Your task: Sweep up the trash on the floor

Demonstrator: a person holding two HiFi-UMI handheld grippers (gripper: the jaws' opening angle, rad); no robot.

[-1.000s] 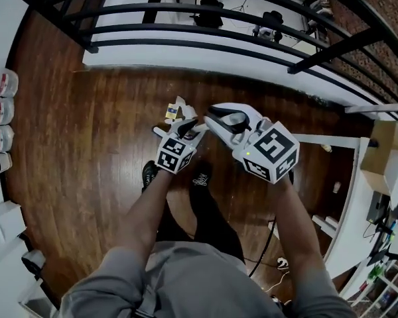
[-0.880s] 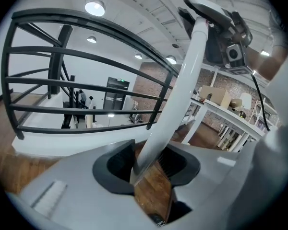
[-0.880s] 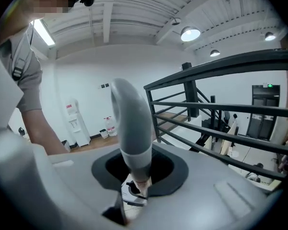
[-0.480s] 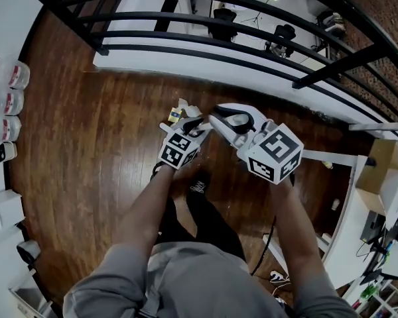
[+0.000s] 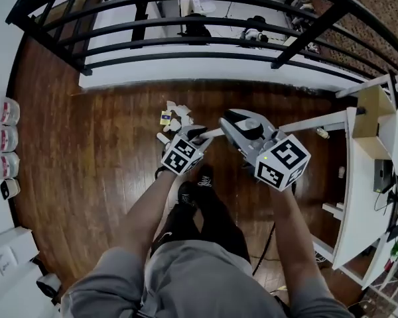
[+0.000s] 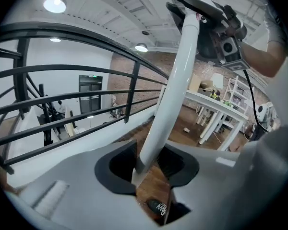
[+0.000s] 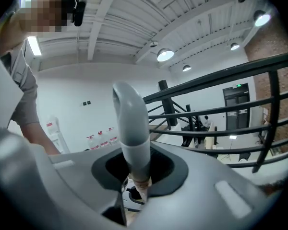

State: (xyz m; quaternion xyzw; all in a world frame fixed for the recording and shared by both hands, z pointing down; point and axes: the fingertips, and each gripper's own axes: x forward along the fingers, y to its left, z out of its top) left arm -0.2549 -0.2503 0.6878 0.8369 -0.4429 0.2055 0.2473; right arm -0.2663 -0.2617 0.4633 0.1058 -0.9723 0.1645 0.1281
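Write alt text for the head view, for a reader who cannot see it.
Seen from above, a person on a dark wood floor grips a white pole with two tools: the left tool, whose jaws have just been closing on it, and the right tool further along. Paper scraps lie ahead, before a black railing.

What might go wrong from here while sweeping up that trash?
The left gripper's jaws have just been closing round the white pole; a loose grip may let it twist mid-stroke. The trash lies near the railing, so a hard sweep might scatter it there. The white table stands close on the right gripper's side; a wide swing could hit it.
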